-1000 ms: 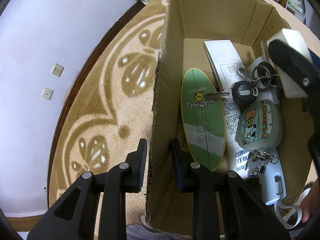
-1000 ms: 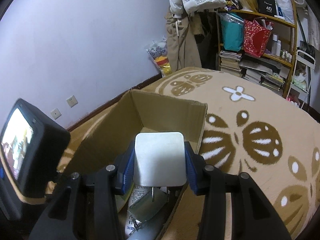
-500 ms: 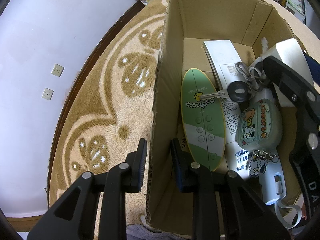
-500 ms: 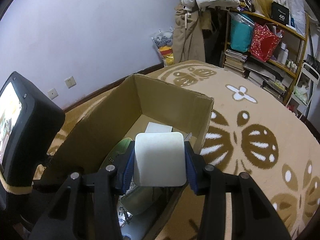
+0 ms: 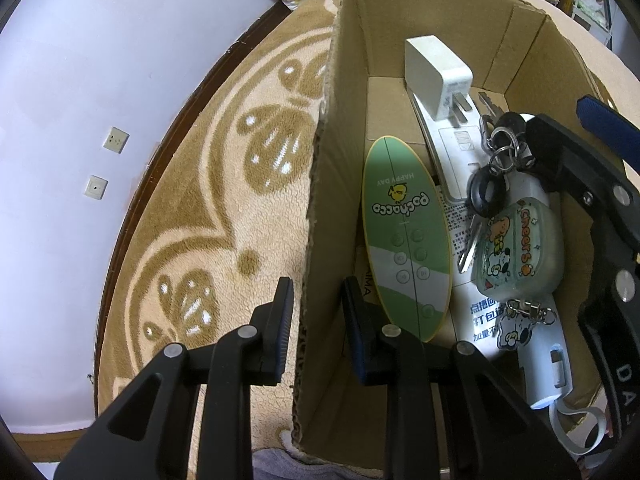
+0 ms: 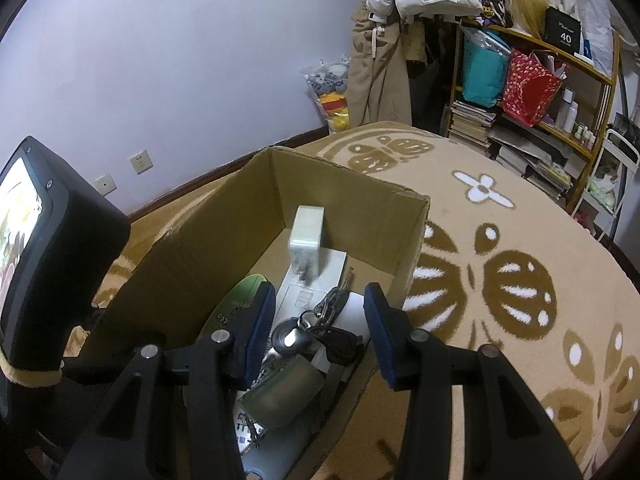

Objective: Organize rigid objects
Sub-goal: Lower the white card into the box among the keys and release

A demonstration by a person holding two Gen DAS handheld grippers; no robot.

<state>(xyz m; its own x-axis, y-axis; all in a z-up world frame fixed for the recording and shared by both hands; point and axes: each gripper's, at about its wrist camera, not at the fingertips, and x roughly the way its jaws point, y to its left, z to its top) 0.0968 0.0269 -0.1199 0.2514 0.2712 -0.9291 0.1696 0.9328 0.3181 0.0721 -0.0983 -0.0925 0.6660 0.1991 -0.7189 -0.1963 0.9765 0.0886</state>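
Note:
A white charger block [image 5: 436, 76] [image 6: 306, 236] stands free at the far end of the open cardboard box [image 5: 348, 80] [image 6: 360, 192], resting on a white remote [image 5: 452, 160]. My right gripper [image 6: 320, 332] hovers open over the near part of the box, empty, above a bunch of keys [image 5: 500, 152]. Also in the box lie a green oval remote [image 5: 404, 232], a clear "cheers" case [image 5: 520, 252] and a white device with a strap [image 5: 548, 364]. My left gripper [image 5: 318, 312] straddles the box's left wall, one finger outside and one inside, shut on it.
The box sits on a beige and brown patterned rug [image 6: 500, 280]. A purple wall with sockets [image 5: 114, 140] runs along the left. A cluttered shelf [image 6: 540, 92], hanging coats [image 6: 380, 72] and a bag of plush toys [image 6: 332, 100] stand beyond the rug.
My right gripper moved over the box, opened and let go of the white charger, which now stands at the far end inside. The left gripper has stayed on the wall.

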